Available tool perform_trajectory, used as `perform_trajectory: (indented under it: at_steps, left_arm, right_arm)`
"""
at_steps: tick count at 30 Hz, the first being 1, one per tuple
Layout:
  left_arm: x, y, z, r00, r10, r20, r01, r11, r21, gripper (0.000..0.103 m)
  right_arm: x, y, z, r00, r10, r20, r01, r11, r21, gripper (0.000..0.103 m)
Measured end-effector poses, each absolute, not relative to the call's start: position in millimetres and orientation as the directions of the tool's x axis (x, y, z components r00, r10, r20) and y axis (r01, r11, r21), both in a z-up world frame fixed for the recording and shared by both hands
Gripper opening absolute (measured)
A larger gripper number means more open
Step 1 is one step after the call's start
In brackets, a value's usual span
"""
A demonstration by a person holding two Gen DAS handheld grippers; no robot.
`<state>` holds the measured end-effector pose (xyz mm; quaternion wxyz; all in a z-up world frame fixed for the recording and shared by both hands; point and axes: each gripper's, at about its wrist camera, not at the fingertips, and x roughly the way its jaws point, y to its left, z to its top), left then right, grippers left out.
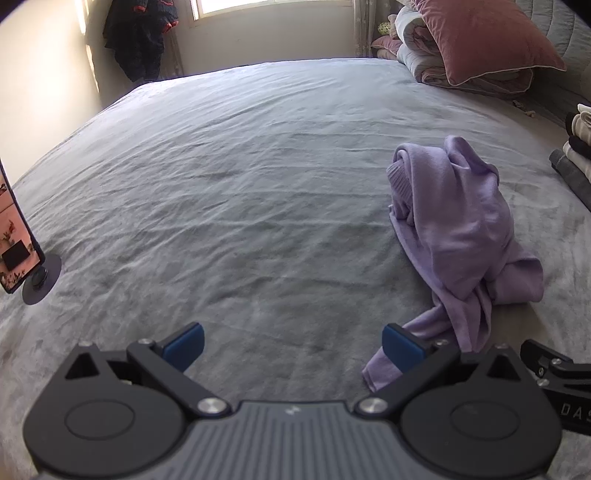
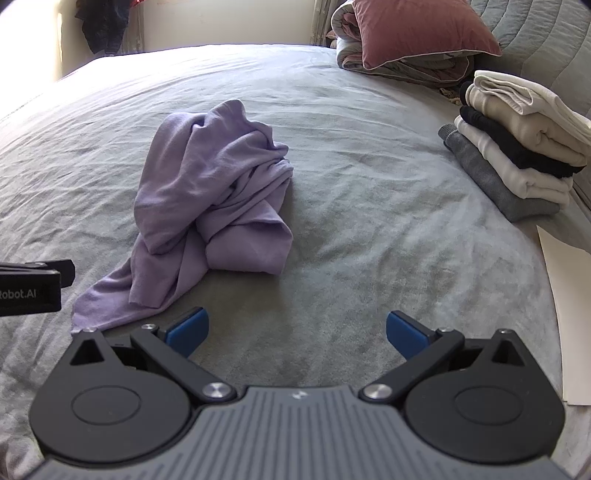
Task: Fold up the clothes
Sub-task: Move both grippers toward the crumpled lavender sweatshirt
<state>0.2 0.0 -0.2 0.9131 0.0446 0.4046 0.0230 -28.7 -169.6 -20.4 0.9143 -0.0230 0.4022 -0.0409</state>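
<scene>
Grey-sheeted bed (image 2: 332, 110) fills both views, pink pillow (image 2: 417, 33) on rolled bedding at the head, stack of folded clothes (image 2: 517, 155) on its right edge. Lilac top (image 2: 207, 192) lies crumpled mid-bed, one loose end trailing toward the grippers. Left gripper (image 1: 293, 349) and right gripper (image 2: 297, 334) both hover low over the sheet, jaws spread wide, nothing held; left one's right pad sits just at the trailing end.

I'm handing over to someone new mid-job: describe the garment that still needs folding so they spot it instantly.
On the wide grey bed, look at the middle, ahead of both open grippers. The lilac top lies there in a crumpled heap, one loose end trailing toward the left gripper. Unlike the neatly folded stack of cream, black and grey clothes at the right edge, it is rumpled.
</scene>
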Motion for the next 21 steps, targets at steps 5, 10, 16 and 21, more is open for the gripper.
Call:
perform_trajectory:
  at_steps: [5,10,16,21]
  left_arm:
    - [2,0,-2,0.671,0.083,-0.737,-0.002,0.994,0.110,0.103]
    - [1,-1,-2,0.677,0.094,-0.730,-0.001,0.992,0.128,0.103]
    - [14,1,3,0.634,0.086,-0.768,0.012,0.993,0.121,0.103]
    - [30,-6,5,0.617,0.044,-0.786,0.047,0.995,0.093,0.103]
  right_arm:
    - [-29,-170,-23,0.673,-0.094,-0.733,0.052,0.995,-0.080,0.103]
    - [-27,-171,-25,0.681,-0.112,-0.724,0.061,0.993,-0.096,0.103]
    - [-8,-177,-13,0.645,-0.099,-0.758,0.071,0.995,-0.070,0.103]
    - [17,-180,-4,0.633,-0.060,-0.772,0.027,0.998,-0.056,0.103]
